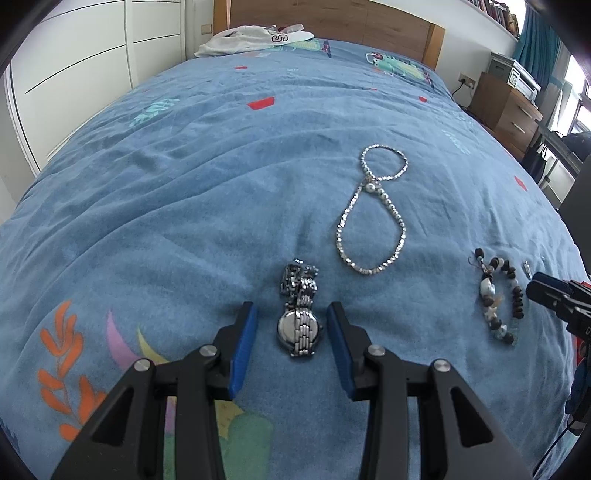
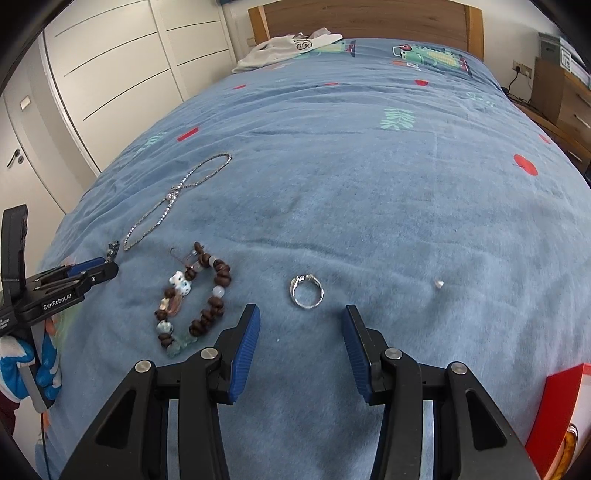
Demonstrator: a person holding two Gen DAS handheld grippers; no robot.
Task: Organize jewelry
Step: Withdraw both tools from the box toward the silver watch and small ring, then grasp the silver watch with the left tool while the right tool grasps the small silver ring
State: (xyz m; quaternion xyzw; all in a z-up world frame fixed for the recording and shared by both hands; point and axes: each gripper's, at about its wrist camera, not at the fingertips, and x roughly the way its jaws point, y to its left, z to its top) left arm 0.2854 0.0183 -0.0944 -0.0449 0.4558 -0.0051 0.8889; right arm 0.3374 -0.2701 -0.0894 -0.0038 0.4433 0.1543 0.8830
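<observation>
On the blue blanket (image 1: 184, 192), the left gripper (image 1: 291, 321) stands partly open, its blue pads either side of a silver watch (image 1: 300, 325) without touching it. The chain necklace (image 1: 373, 210) lies at one o'clock, the bead bracelet (image 1: 498, 299) at three. The right gripper (image 2: 301, 325), also partly open and empty, has a silver ring (image 2: 306, 291) at twelve o'clock; a tiny pale piece (image 2: 438, 284), perhaps an earring, sits at two.

Open blue bedspread (image 2: 369, 184) stretches toward the wooden headboard (image 2: 369, 22); only a crumpled white garment (image 2: 288, 48) there and 5 small jewelry pieces near the front interrupt passage.
</observation>
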